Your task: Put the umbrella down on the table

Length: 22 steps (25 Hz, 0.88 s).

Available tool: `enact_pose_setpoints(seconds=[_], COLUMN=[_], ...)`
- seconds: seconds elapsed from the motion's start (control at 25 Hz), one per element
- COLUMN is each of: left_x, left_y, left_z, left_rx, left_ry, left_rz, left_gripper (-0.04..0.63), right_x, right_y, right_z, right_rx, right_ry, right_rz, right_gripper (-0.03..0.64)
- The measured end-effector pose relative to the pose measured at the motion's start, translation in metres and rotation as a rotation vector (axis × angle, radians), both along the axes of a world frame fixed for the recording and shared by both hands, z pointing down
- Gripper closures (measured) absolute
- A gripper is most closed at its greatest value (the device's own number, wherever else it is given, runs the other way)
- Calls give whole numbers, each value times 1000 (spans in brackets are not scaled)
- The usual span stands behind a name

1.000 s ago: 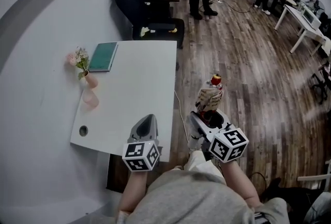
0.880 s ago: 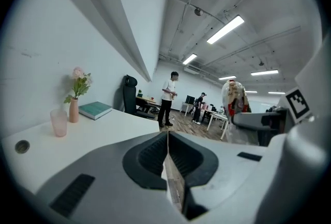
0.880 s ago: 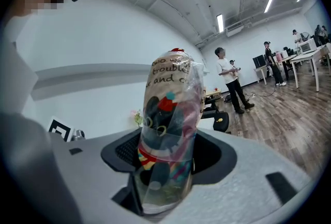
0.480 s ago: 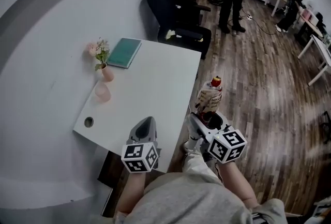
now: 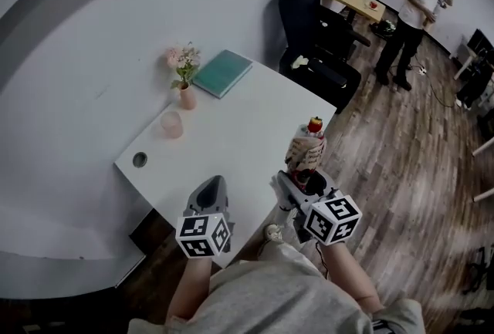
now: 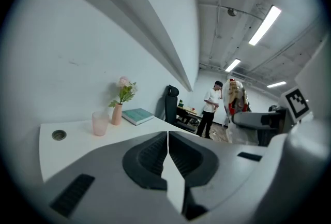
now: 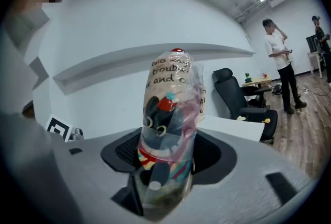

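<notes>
Upright, umbrella (image 7: 168,130) in right gripper (image 7: 165,158).

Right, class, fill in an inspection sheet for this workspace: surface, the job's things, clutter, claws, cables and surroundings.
Surface: white table, mostly bare, with a round cable hole near one corner.
Job's things: folded umbrella, upright in the right claw, not yet on the table.
Clutter: vase of flowers, pink cup and green book, all along the wall side.
Claws: left claw shut and empty; right claw shut on the umbrella.
Cables: what looks like one thin cable on the floor near the standing person.
Surroundings: black office chair, small wooden desk, wooden floor.
</notes>
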<state>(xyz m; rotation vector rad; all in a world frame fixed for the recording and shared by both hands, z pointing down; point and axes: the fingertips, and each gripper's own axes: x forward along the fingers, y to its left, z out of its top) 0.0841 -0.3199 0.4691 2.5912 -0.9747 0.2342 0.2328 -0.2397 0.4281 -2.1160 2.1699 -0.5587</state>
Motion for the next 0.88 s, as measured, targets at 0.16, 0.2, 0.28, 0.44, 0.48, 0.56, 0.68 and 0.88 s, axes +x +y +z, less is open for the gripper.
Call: enact_pose_setpoints(seconds=[0.16, 0.2, 0.28, 0.44, 0.48, 0.56, 0.68, 0.88], left_x=[1, 1, 0, -1, -2, -3, -5, -9], left_y=[-2, -3, -3, -2, -2, -2, 0, 10], left_z=[0, 0, 2, 5, 6, 8, 12, 19], left_rx=[-5, -6, -8, -17, -19, -24, -30, -41], left_ry=[-10, -12, -16, -24, -25, -27, -33, -39], left_rz=[-94, -116, -160, -241, -262, -303, -364, -452], left_gripper=[586, 586, 586, 586, 586, 586, 586, 586], right_x=[7, 8, 10, 12, 13, 13, 14, 15], right_y=[-22, -27, -38, -59, -63, -73, -85, -100], right_z=[5, 8, 14, 28, 32, 41, 55, 80], right_rx=[-20, -26, -40, -70, -79, -98, -124, -174], right_ry=[3, 3, 4, 5, 5, 5, 13, 30], right_rz=[-106, -131, -180, -270, -291, -331, -387, -467], right_gripper=[342, 342, 342, 342, 342, 342, 342, 342])
